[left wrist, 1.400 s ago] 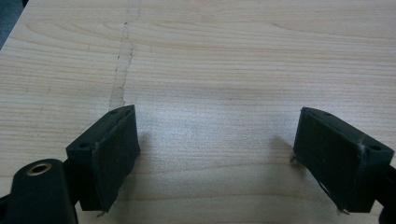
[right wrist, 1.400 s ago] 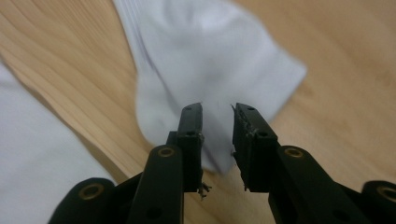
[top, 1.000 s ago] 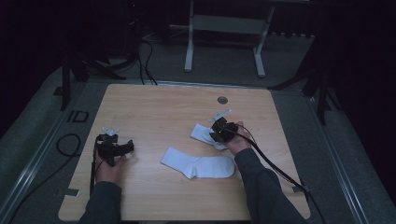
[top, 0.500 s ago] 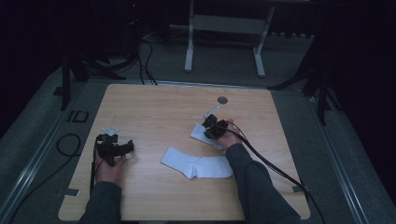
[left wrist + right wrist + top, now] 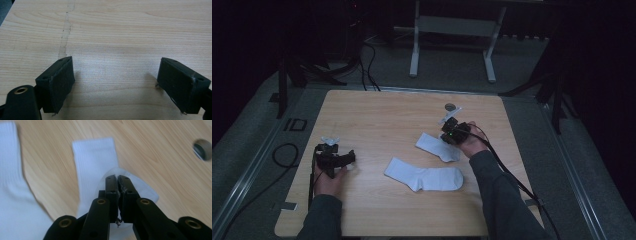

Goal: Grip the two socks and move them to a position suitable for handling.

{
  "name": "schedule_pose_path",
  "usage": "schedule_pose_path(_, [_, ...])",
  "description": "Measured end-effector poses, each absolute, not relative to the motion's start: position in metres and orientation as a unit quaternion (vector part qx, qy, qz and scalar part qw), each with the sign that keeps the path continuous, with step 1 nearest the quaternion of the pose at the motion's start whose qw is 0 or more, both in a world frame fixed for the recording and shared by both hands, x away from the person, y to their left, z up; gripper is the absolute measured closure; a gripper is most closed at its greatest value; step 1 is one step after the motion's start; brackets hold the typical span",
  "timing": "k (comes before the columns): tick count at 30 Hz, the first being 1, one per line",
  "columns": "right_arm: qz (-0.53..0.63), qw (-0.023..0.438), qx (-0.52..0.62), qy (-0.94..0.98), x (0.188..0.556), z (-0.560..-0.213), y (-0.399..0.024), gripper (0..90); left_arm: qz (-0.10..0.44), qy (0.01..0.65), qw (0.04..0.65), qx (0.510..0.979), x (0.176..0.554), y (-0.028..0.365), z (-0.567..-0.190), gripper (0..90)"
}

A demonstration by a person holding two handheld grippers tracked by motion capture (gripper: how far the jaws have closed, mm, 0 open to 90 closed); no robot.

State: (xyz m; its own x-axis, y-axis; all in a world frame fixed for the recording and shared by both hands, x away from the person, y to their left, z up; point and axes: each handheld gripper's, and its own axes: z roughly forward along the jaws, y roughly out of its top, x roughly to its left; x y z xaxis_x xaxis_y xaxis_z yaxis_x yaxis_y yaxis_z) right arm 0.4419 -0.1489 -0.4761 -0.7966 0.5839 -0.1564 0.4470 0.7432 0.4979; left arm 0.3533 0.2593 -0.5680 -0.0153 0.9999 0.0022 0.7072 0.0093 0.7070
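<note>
The right gripper [image 5: 117, 178] is pinching the toe end of 1 white sock [image 5: 438, 147], and its jaws have just been closing on the cloth. That sock is lying on the wooden table [image 5: 377, 115], near the right side. A 2nd white sock [image 5: 424, 175] is lying just beside it. The left gripper [image 5: 115, 82] is resting wide open over bare wood.
</note>
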Motion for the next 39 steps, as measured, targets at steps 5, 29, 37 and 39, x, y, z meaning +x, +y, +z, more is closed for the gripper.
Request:
schedule_pose_path(5, [0.214, 0.147, 0.287, 0.922, 0.435, -0.472, -0.182, 86.0, 0.273, 0.658, 0.268, 0.649, 0.353, 0.259, -0.568, 14.2])
schedule_pose_path(29, [0.196, 0.153, 0.308, 0.919, 0.431, -0.462, -0.243, 58.1, 0.273, 0.658, 0.268, 0.649, 0.353, 0.259, -0.568, 14.2])
schedule_pose_path(37, [0.195, 0.137, 0.277, 0.931, 0.432, -0.462, -0.217, 55.4, 0.273, 0.657, 0.268, 0.649, 0.353, 0.259, -0.568, 14.2])
schedule_pose_path(39, [0.193, 0.137, 0.272, 0.933, 0.432, -0.462, -0.213, 55.0, 0.273, 0.657, 0.268, 0.649, 0.353, 0.259, -0.568, 14.2])
